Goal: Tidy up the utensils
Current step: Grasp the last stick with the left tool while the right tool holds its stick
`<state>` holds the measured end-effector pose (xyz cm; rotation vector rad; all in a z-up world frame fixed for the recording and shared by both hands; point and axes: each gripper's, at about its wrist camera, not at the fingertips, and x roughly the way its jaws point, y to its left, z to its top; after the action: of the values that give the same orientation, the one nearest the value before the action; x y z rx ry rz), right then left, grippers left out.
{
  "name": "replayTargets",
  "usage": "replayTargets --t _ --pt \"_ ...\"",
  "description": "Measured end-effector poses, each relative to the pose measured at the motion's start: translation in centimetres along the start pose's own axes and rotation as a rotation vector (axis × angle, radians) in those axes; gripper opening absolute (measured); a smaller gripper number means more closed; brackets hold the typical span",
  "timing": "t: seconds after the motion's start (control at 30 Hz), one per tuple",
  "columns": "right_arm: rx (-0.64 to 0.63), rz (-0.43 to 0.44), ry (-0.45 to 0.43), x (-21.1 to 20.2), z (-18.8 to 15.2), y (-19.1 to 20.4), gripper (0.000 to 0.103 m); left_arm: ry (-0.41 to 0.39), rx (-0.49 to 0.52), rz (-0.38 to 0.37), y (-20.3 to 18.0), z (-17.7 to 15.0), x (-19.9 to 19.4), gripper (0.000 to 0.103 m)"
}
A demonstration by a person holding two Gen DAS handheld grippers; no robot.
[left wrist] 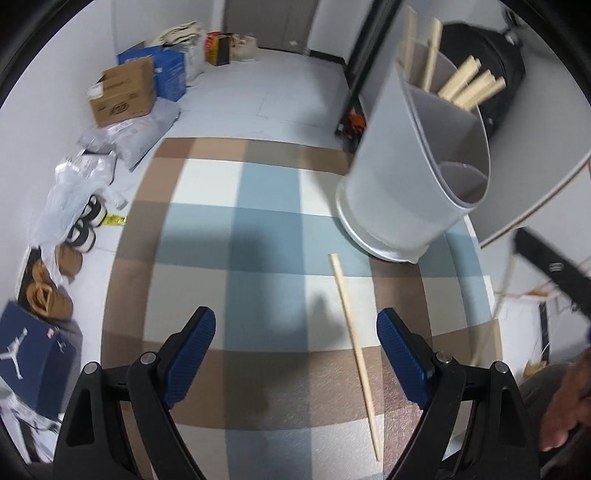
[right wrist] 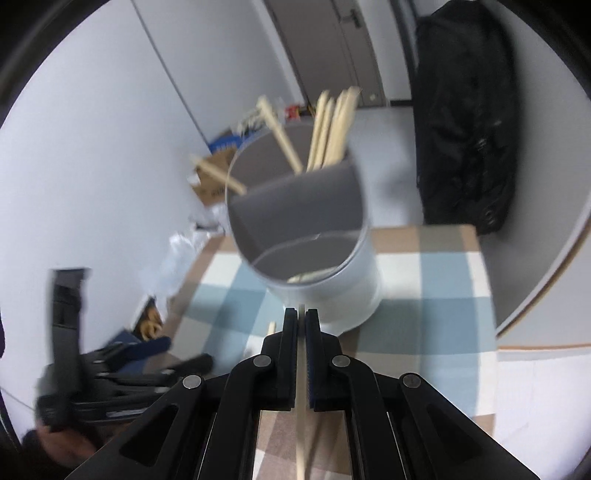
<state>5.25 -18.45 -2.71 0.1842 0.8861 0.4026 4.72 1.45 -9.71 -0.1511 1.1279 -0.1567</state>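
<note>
Looks like a lived-in home room, perhaps an entryway: plaid cloth (left wrist: 266, 236) on a table, cardboard boxes (left wrist: 123, 92) and plastic bags (left wrist: 74, 192) along the left wall, shoes (left wrist: 86, 221) nearby, door (left wrist: 269, 22) far off.

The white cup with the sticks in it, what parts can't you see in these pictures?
- Utensil holder, right wrist view: blurred; the right gripper covers its base.
- Nearest compartment: its bottom is too blurred to tell what lies inside.
- Held chopstick: its far tip is hidden between the pads; its near end is cut off by the bottom edge.
- Holder, left wrist view: chopsticks' lower ends are hidden behind its walls.
</note>
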Motion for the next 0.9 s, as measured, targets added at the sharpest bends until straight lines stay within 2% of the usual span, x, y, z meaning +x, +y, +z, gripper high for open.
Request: replayTargets --t 0.13,0.27,0.37,0.4,0.47,0.73,0.83,0.87,0.9 --pt "0.023 0.036 -0.059 -2.6 0.0 -1.7 0.003 0.041 -0.002 0.031 -1.2 1.2 1.6 0.085" --pt "0.051 0.065 -0.117 -4.3 0.0 -3.0 0.003 0.081 0.005 0.089 -1.7 1.5 3.2 0.071" --pt "0.074 0.085 -0.157 -5.5 0.2 -4.0 0.003 0.114 -0.008 0.113 -1.7 1.5 4.3 0.067" --pt "0.078 0.088 -0.165 -5.6 0.2 -4.2 0.003 0.12 -0.011 0.117 -1.7 1.4 4.5 0.061" --pt "0.089 0.099 -0.171 -5.8 0.1 -4.5 0.003 0.134 -0.013 0.145 -1.8 1.4 4.9 0.057" --pt "0.085 0.118 -0.188 -5.9 0.0 -4.7 0.003 0.112 0.006 0.195 -2.9 2.0 5.6 0.055" --pt "0.103 0.126 -0.186 -5.8 -0.2 -5.0 0.003 0.085 0.013 0.188 -2.9 2.2 5.7 0.044" --pt "0.108 0.127 -0.184 -5.7 -0.2 -5.1 0.003 0.081 0.018 0.182 -3.0 2.4 5.7 0.036" --pt "0.114 0.128 -0.182 -5.7 -0.3 -5.3 0.003 0.074 0.028 0.173 -3.0 2.4 5.7 0.023"
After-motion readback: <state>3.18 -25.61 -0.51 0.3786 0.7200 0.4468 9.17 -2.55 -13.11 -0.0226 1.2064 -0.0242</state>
